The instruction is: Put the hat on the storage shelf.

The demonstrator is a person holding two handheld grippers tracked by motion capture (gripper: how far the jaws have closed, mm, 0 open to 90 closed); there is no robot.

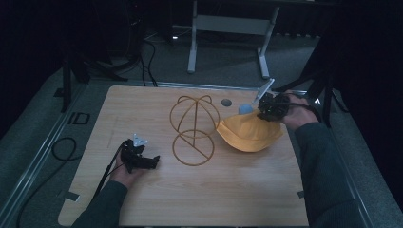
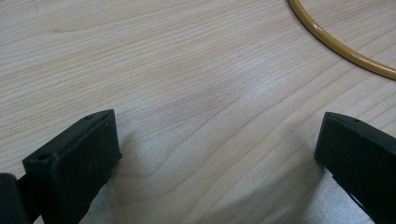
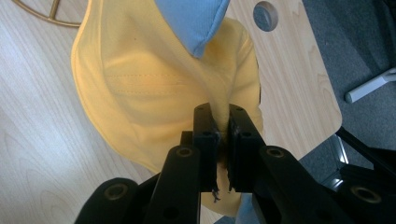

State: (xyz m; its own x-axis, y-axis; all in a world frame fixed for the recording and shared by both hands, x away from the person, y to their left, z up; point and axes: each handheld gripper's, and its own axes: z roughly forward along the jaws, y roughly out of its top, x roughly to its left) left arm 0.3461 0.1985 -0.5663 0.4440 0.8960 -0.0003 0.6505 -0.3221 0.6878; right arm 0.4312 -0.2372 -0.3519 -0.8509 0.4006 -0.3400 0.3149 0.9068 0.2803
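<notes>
Right gripper view is showing the right gripper [image 3: 223, 135] pinching a fold of the yellow hat [image 3: 140, 88] between closed jaws. Left gripper [image 2: 217, 154] is resting on the wooden table [image 2: 187, 70], jaws wide apart, near the wire stand [image 2: 341, 46].

Hat [image 1: 249, 133] R of wire stand [image 1: 195, 130]

table [image 1: 199, 199]: light wood-grain top, rounded corners, pale edge band
cable hole [image 1: 226, 102]: round, grey, in the top near the far edge, right of centre
floor [image 1: 228, 71]: grey carpet all round the table
desk frame [image 1: 228, 23]: grey metal, two legs with flat feet, standing on the floor beyond the table
black cables [image 1: 147, 61]: run over the floor at far left
cable loop [image 1: 64, 148]: black, on the floor just left of the table
grey tab [image 1: 71, 195]: small, at near-left table edge; can't tell what it is
</notes>
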